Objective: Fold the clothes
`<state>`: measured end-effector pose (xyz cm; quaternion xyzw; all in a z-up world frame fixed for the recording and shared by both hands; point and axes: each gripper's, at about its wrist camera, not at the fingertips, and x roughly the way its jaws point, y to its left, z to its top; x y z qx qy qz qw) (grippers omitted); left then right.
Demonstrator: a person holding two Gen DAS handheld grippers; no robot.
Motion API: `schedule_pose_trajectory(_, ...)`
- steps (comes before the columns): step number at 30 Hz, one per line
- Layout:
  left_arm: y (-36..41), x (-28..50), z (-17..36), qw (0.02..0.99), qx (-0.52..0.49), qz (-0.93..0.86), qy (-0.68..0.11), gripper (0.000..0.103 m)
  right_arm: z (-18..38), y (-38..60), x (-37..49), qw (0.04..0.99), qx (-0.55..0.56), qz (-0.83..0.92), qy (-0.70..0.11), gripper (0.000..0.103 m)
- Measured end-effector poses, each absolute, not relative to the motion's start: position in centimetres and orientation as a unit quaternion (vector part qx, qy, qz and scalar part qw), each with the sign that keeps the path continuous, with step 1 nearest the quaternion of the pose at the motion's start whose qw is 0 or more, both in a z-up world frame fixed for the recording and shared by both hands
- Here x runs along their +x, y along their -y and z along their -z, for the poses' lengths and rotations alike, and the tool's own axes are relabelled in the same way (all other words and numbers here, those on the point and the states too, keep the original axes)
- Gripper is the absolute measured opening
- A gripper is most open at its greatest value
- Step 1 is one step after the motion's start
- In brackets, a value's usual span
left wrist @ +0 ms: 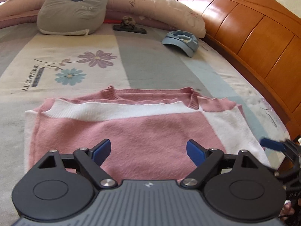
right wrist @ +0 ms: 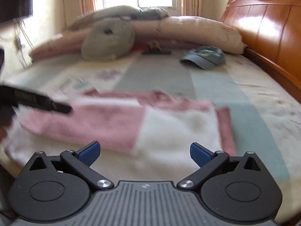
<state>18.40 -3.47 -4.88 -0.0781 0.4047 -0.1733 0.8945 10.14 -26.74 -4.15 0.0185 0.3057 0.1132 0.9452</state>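
A pink and white knitted sweater (left wrist: 131, 131) lies folded flat on the bed, collar toward the far side. My left gripper (left wrist: 148, 151) hovers open over its near pink part, with nothing between the blue pads. In the right wrist view the same sweater (right wrist: 116, 120) is blurred by motion. My right gripper (right wrist: 144, 153) stands open above its white part, empty. The left gripper's finger (right wrist: 43, 101) shows as a dark bar at the left edge. One blue pad of the right gripper (left wrist: 270, 144) pokes in at the right edge of the left wrist view.
A blue cap (left wrist: 181, 41) lies on the flowered bedsheet (left wrist: 75, 66) beyond the sweater. A grey cushion (left wrist: 73, 9), a dark phone (left wrist: 129, 29) and long pink pillows (left wrist: 169, 9) sit at the far side. The wooden headboard (left wrist: 254, 37) runs along the right.
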Motion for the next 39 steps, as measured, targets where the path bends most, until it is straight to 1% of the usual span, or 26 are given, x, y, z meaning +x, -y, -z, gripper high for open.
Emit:
schedule_pose_trajectory(3,3.8,18.7,5.6,0.89,-0.086,0.184,-0.407,0.088,4.4,26.1,12.1,0.941,0.042,-0.138,-0.305,0.103)
schedule_pose_trajectory(6,3.4,19.1,6.9,0.886,-0.1,0.185,-0.413,0.088,6.1,26.0,13.5,0.932,0.064,-0.135,-0.33,0.103)
schedule_pose_trajectory(8,3.3,19.2,6.7,0.887,-0.102,0.186,-0.411,0.088,7.7,26.5,14.1,0.924,0.08,-0.121,-0.354,0.103)
schedule_pose_trajectory(12,3.8,19.8,5.8,0.888,-0.1,0.187,-0.408,0.088,8.8,27.9,13.0,0.93,0.093,-0.122,-0.335,0.103)
schedule_pose_trajectory(17,5.4,21.0,6.9,0.883,-0.085,0.187,-0.422,0.088,9.0,28.2,12.9,0.929,0.102,-0.129,-0.331,0.103)
schedule_pose_trajectory(18,5.7,21.0,7.0,0.885,-0.077,0.186,-0.419,0.089,9.0,28.1,12.9,0.93,0.098,-0.129,-0.331,0.103)
schedule_pose_trajectory(27,5.3,19.3,4.6,0.891,-0.093,0.181,-0.407,0.09,8.8,27.5,12.8,0.933,0.081,-0.12,-0.329,0.103)
schedule_pose_trajectory(34,5.3,18.2,6.3,0.879,-0.086,0.191,-0.428,0.091,7.6,28.1,11.8,0.927,0.14,-0.114,-0.328,0.103)
schedule_pose_trajectory(39,4.3,17.3,4.8,0.879,-0.107,0.199,-0.419,0.091,6.7,28.9,10.5,0.917,0.195,-0.118,-0.328,0.103)
